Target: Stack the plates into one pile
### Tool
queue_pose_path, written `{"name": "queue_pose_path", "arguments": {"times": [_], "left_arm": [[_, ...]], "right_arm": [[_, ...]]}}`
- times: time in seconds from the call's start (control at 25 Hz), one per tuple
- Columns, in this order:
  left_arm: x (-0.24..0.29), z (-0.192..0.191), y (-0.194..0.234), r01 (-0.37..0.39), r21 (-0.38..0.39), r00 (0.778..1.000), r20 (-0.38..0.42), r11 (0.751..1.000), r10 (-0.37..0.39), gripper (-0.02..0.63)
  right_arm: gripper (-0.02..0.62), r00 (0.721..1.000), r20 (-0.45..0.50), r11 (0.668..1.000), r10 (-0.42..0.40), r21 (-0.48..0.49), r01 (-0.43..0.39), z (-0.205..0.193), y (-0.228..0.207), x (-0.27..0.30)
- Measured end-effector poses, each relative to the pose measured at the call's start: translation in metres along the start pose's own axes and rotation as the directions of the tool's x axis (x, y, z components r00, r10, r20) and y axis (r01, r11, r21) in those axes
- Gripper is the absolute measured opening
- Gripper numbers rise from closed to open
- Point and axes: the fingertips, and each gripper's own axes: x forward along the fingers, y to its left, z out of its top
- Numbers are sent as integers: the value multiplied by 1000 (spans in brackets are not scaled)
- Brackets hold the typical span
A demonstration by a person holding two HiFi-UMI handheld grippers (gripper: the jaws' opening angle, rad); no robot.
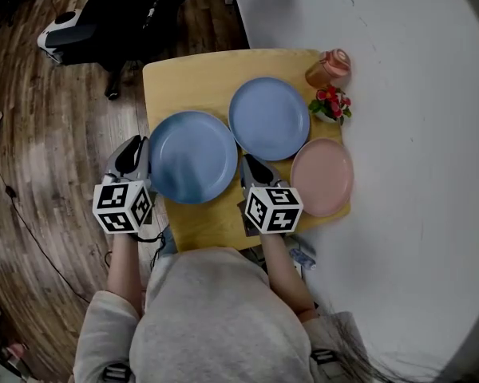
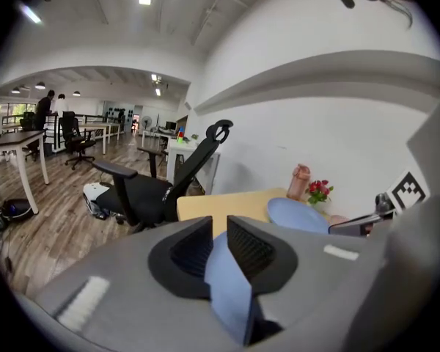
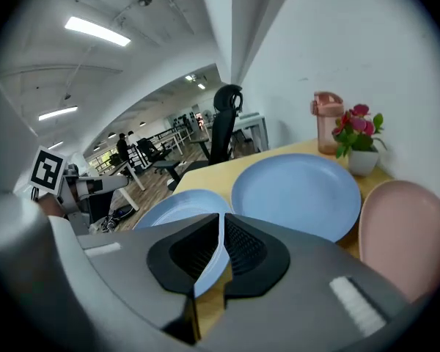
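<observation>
Left claw point(image 2: 218, 229) and right claw point(image 3: 221, 229) are clamped on opposite rims of the near plate point(image 1: 191, 156), front left of the table point(image 1: 184, 70). Uneven hands could tilt it out of those thin grips (smooth rims), knocking the far plate point(image 1: 269, 118).

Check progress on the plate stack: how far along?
Done: nothing yet; no plate sits on another on the table. In hand: the left claw and right claw are each shut on opposite rims of the near blue plate. Left: set it on the far blue plate or the pink plate, then add the third to the pile.
</observation>
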Motion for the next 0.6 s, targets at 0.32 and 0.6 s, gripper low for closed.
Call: {"name": "queue_pose_path", "arguments": {"times": [0.32,0.6], "left_arm": [[22,-74,14,-25,-55,981,-192,998,14,177],[27,-128,29,-87,-102,945,-323,991,50,199]], "right_arm": [[81,990,-144,994,-15,101,30,-49,-15,27],[84,974,-225,990,-8,139,40,-75,-11,43]]}}
